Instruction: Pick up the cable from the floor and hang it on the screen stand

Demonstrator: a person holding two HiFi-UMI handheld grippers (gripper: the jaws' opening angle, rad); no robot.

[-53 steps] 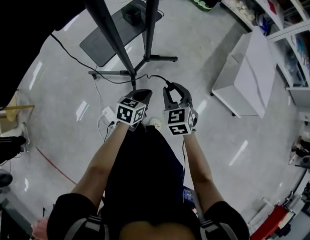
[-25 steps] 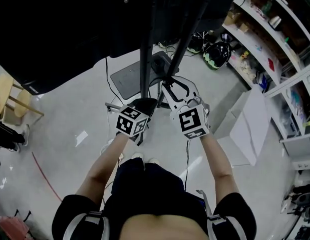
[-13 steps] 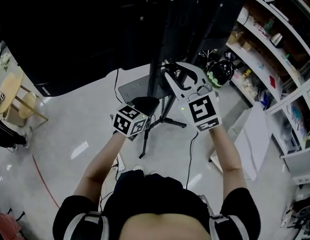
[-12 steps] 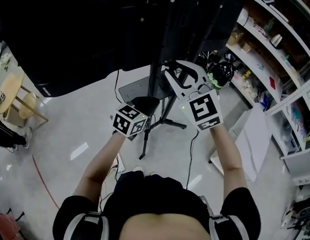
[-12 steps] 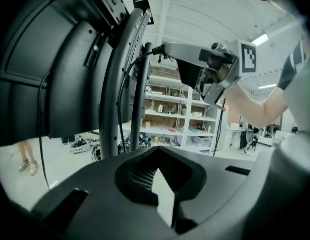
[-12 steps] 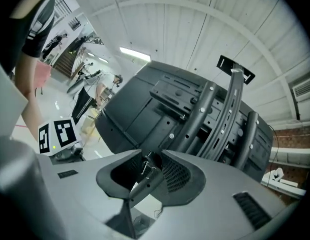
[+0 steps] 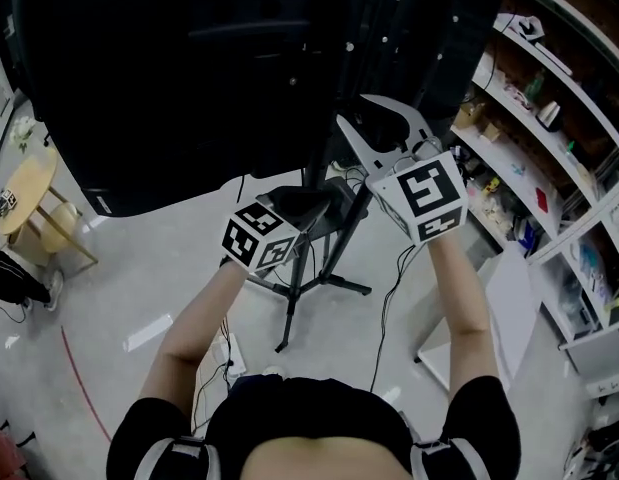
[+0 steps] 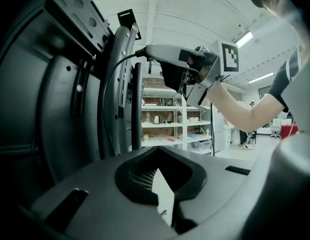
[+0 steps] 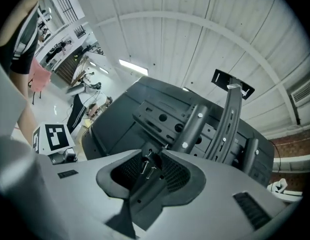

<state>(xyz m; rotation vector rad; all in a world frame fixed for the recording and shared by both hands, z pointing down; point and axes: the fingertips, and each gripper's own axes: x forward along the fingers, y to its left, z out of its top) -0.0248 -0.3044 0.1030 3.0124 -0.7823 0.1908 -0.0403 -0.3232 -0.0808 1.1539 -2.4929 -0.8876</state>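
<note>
My right gripper (image 7: pixel 381 118) is raised in front of the black back of the screen (image 7: pixel 189 68) and is shut on the cable's black plug (image 9: pixel 144 170), whose metal prongs point outward. The black cable (image 7: pixel 387 298) hangs from it towards the floor. In the left gripper view the cable (image 8: pixel 105 99) arcs down beside the stand's mounting bracket (image 8: pixel 74 19). That bracket (image 9: pixel 195 124) lies straight ahead of the right gripper (image 9: pixel 149 159). My left gripper (image 7: pixel 294 206) is lower and to the left, near the stand pole (image 7: pixel 314 238), with its jaws together. A pale sliver shows inside the left gripper (image 8: pixel 160 169).
The stand's legs (image 7: pixel 324 283) spread over the grey floor below my hands. Open shelves (image 7: pixel 549 98) full of small items run along the right. A white cabinet (image 7: pixel 509 298) stands at the right, a wooden stool (image 7: pixel 34 198) at the left. Loose wires (image 7: pixel 224 343) lie near my feet.
Both grippers have risen from near the floor to the level of the screen's back. The right one, still carrying the plug, has risen higher than the left.
</note>
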